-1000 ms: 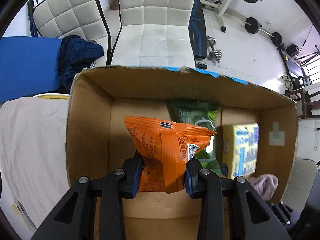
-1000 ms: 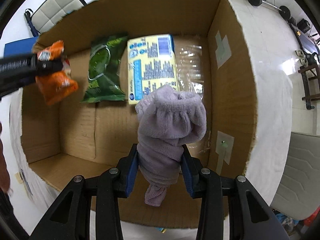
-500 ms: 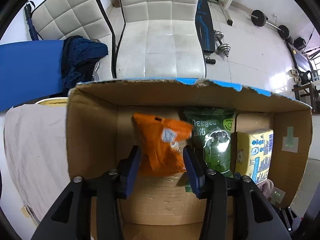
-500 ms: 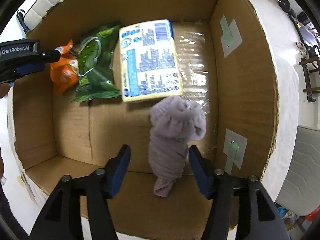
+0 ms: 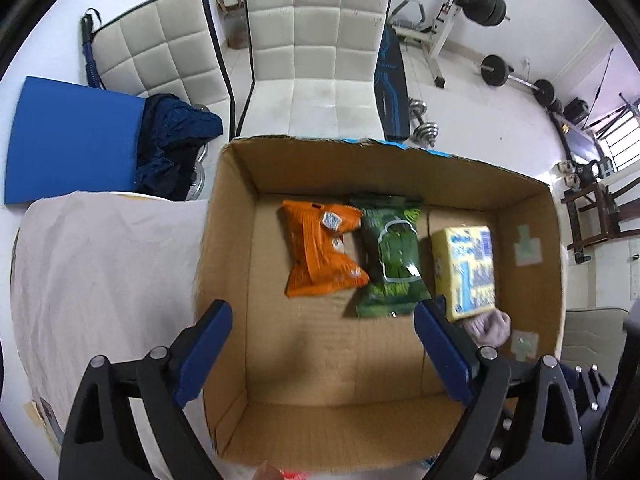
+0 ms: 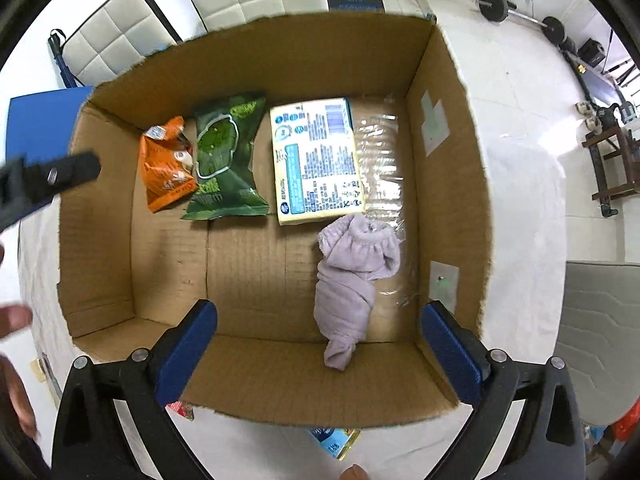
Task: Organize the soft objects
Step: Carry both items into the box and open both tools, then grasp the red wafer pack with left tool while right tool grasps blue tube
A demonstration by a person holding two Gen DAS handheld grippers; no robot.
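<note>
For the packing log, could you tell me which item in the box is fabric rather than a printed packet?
The lilac cloth bundle, rolled beside the yellow pack; the others are glossy printed packets.

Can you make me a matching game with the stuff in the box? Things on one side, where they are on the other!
Things:
1. orange snack bag
2. green snack bag
3. yellow pack
4. purple cloth

Places:
A. between the two other packs
B. nearest the box's left wall
C. nearest the near wall
D. next to the clear tape

Pairs: 1-B, 2-A, 3-D, 4-C
</note>
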